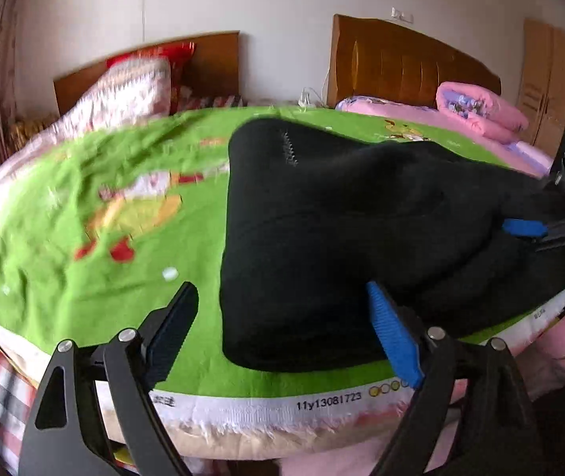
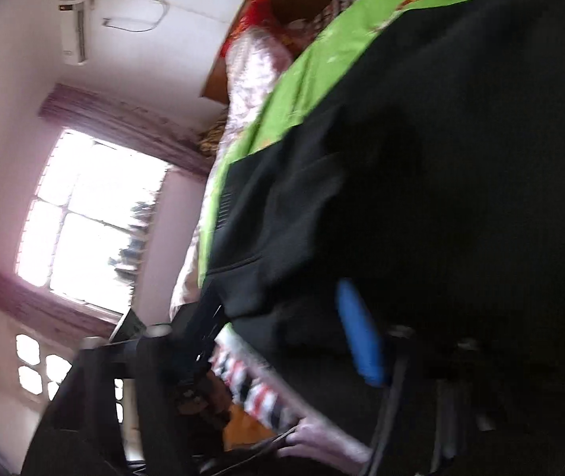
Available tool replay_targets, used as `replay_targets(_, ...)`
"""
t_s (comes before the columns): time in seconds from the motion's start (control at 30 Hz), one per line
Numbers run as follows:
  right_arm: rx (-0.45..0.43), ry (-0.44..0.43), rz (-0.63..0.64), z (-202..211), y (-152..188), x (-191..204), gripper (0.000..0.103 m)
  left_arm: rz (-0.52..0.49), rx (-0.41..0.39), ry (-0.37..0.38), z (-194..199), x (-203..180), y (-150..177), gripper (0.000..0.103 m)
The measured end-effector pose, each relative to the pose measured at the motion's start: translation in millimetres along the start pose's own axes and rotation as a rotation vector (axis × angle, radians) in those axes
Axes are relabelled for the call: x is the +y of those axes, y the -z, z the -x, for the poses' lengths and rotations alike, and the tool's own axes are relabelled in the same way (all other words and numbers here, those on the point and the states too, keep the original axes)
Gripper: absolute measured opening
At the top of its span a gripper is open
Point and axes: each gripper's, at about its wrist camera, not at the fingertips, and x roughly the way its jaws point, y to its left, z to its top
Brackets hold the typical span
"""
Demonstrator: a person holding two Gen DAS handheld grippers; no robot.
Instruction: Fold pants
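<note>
The bed (image 1: 84, 206), spread with a green cartoon-print cover, carries the black pants (image 1: 341, 238), which lie across its near edge. Their long axis runs from a bulky folded end at the left tongs out toward the right, where the cloth narrows.

The left tongs (image 1: 282, 329) stand wide apart at the near edge of the bed. The blue pad rests at the lower edge of the folded end while the black pad hangs over bare green cover, so nothing is clamped. The folded end lies just ahead and to the right of this gap, so the left hand is the nearer one to it.

The right tongs (image 1: 548, 230) sit at the far right end of the pants. Their blue pads are against the black cloth, but both views are too dark and blurred there to tell whether they pinch it.
</note>
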Motion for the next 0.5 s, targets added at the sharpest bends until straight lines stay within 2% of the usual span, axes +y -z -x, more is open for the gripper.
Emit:
replay_targets(0.07, -0.003, 0.032, 0.026, -2.3, -4.4, 6.6, 0.050, 0.037, 0.006, 0.022, 2.5, 5.3, -1.0, 0.086)
replay_targets(0.17, 0.005, 0.055, 0.054, -12.9, -12.2, 17.4, 0.050, -0.034, -0.041, -0.022, 19.0, -6.3, -7.2, 0.086)
replay_targets(0.27, 0.013, 0.089, 0.068, -29.8, -17.4, 19.6, 0.049, -0.086, -0.029, -0.027, 17.8, -15.1, -9.1, 0.086)
replay_targets(0.3, 0.007, 0.105, 0.074, -34.1, -18.6, 17.2, 0.044, -0.091, -0.008, -0.028, 10.7, -14.9, -8.3, 0.086)
replay_targets(0.33, 0.000, 0.114, 0.084, -35.5, -17.0, 17.4, 0.024, -0.083, 0.002, -0.022, 4.8, -12.5, -7.5, 0.084)
replay_targets(0.37, -0.006, 0.103, 0.094, -35.4, -15.1, 18.7, 0.011, -0.073, 0.000, -0.008, 4.5, -10.9, -7.5, 0.079)
replay_targets(0.4, -0.026, 0.090, 0.119, -29.4, -12.4, 23.7, 0.011, -0.052, -0.008, 0.034, 7.3, -7.9, -8.6, 0.065)
replay_targets(0.43, -0.042, 0.097, 0.158, -24.7, -10.0, 31.8, 0.010, -0.040, -0.026, 0.033, 12.1, -6.4, -10.2, 0.057)
replay_targets(0.5, -0.068, 0.087, 0.232, -16.5, -2.6, 55.8, 0.010, -0.050, -0.061, 0.041, 24.2, -7.4, -13.7, 0.048)
